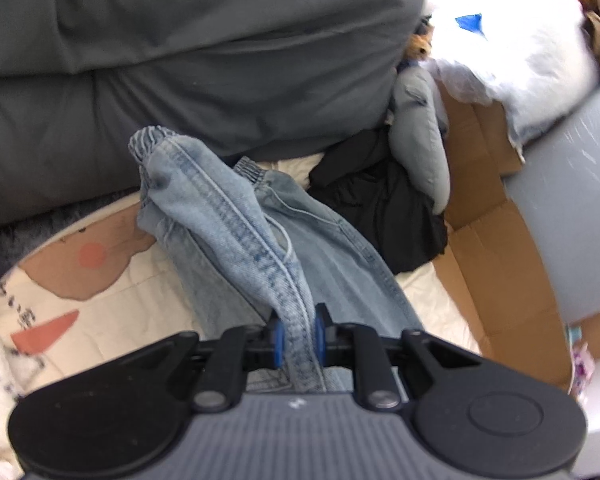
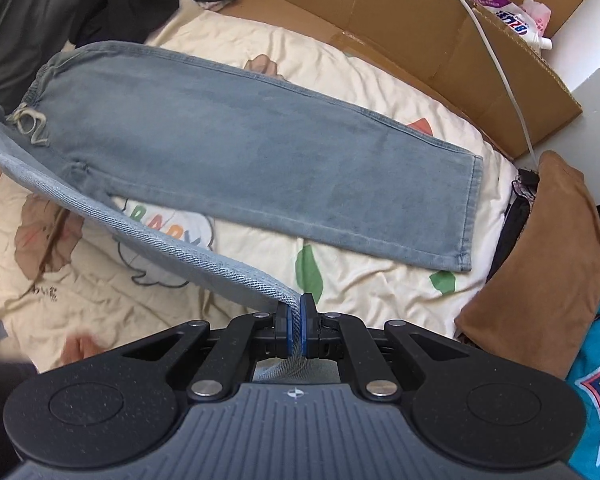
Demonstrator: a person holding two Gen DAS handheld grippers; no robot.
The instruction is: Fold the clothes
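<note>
Folding has barely begun: one leg of the jeans [image 2: 260, 148] lies flat on the bed [image 2: 360, 280] while both grippers, left [image 1: 298, 330] and right [image 2: 296, 330], pinch the other leg's edge, lifted, not yet laid over.

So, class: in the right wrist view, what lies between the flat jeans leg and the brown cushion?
Only bare printed bedsheet, with green leaf shapes on it, separates the jeans hem from the brown cushion. The right wrist view shows this.

Faded denim jeans [image 2: 260, 152], matt cotton quilt [image 2: 340, 292], rough cardboard box [image 2: 420, 32].
</note>
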